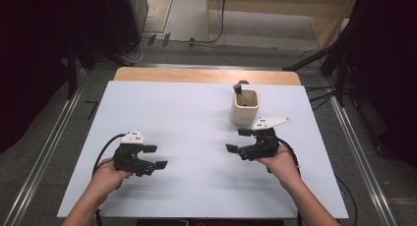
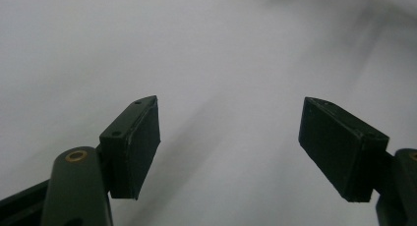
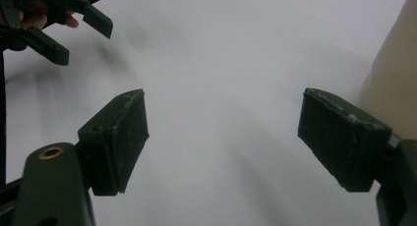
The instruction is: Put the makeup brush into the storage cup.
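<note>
A cream cup [image 1: 245,107] stands at the back right of the white table top [image 1: 187,118], with a dark utensil [image 1: 239,92] leaning inside it. My right gripper [image 1: 238,140] is held just in front of the cup, open, pointing left, nothing between its jaws. In the right gripper view the same gripper [image 3: 223,132] has the cup's wall [image 3: 393,88] at the right edge and the left gripper [image 3: 78,34] at the top left. My left gripper [image 1: 156,156] hovers low over the front left of the table, open and empty; its own view [image 2: 228,137] looks onto bare white surface.
A wooden strip [image 1: 206,76] runs along the table's far edge. Metal rails [image 1: 44,152] flank the table on both sides. Dark stands and cables [image 1: 339,64] sit on the floor at the right, and black equipment [image 1: 118,19] at the back left.
</note>
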The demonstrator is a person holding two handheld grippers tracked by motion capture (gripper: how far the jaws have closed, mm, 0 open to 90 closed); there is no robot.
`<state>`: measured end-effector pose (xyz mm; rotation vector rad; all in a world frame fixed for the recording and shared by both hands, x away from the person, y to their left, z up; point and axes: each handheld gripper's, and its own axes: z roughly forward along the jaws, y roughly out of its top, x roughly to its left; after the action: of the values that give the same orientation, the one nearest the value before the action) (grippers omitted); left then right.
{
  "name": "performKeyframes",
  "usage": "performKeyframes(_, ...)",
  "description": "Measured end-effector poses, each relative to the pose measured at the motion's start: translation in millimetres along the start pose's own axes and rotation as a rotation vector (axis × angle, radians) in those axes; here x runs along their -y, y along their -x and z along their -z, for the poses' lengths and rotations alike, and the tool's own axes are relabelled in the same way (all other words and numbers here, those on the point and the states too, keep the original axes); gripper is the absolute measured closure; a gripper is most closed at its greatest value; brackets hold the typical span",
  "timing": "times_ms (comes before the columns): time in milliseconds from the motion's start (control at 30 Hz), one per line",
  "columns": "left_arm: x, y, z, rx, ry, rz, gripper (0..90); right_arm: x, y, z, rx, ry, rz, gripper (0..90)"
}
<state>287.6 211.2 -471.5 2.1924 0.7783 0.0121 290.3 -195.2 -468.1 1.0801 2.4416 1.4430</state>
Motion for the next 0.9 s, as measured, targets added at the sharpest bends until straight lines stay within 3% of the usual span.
performKeyframes(233,0.7,2.7,0.0,0.013,-0.003,-0.036,24.0,5.1,-2.4,5.2,-0.003,0.003,0.003,19.6)
performKeyframes(900,1.5,1.5,0.4,0.014,-0.006,-0.031,23.1,23.3,-2.2,18.1,-0.01,-0.026,0.033,19.6)
